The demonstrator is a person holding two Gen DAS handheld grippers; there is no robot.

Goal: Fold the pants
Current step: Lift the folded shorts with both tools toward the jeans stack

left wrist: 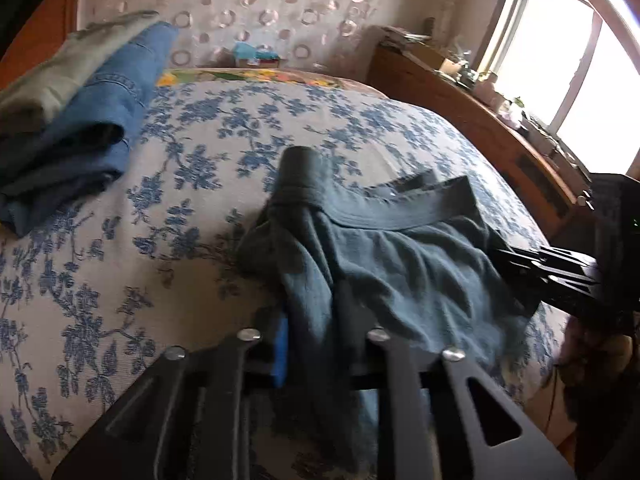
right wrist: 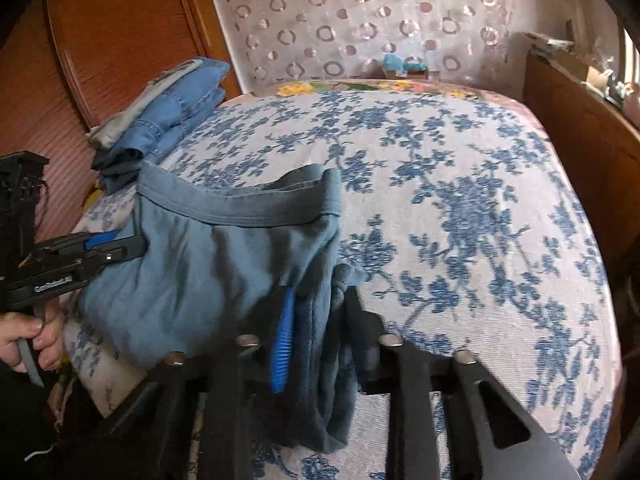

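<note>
The grey-blue pants (left wrist: 384, 256) lie bunched on the bed, waistband up and curling. My left gripper (left wrist: 316, 344) is shut on the left side of the pants, cloth running between its fingers. My right gripper (right wrist: 312, 340) is shut on the right side of the pants (right wrist: 224, 252), a blue pad (right wrist: 282, 344) pressing on the cloth. Each gripper shows in the other's view: the right gripper (left wrist: 516, 264) at the pants' right edge, the left gripper (right wrist: 128, 250) at their left edge. The pants hang between the two, just above the bedspread.
A floral blue-and-white bedspread (left wrist: 120, 288) covers the bed. A stack of folded clothes, jeans under a grey garment (left wrist: 80, 112), sits at the far left. A wooden headboard shelf (left wrist: 480, 120) with clutter runs along the right, below a window.
</note>
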